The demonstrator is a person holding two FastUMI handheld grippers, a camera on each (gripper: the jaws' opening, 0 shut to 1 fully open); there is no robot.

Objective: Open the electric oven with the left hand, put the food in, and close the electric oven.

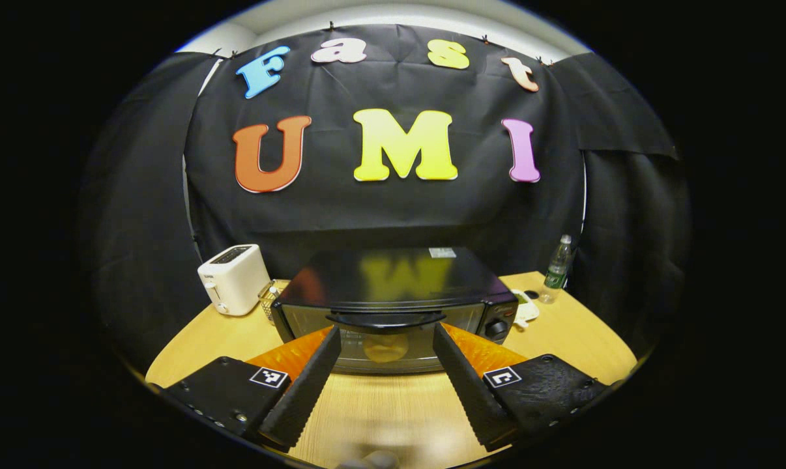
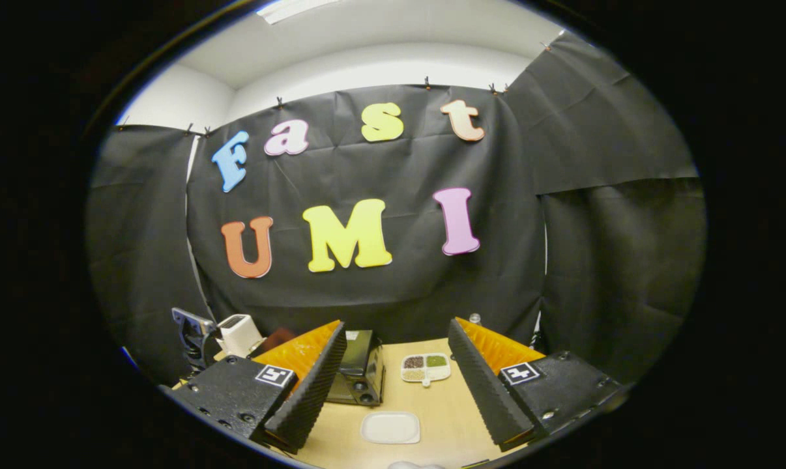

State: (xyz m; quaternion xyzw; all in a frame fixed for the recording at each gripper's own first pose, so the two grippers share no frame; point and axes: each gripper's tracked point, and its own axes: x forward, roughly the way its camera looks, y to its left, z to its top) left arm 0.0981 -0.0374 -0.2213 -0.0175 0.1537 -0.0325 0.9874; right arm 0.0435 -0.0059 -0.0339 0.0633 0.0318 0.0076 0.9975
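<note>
— How is the booth lit?
— Even overhead light is cast; a ceiling strip [image 2: 300,9] is seen, and a glossy reflection is carried on the oven top [image 1: 393,277].
— And sharpness?
— Edges are bent by fisheye distortion; the table's near edge [image 1: 373,449] is blurred.

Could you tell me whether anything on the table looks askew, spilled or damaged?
Nothing stands out. The electric oven sits square with its door shut, the toaster and bottle stand upright, and the divided dish and white tray lie flat, with no spills.
</note>
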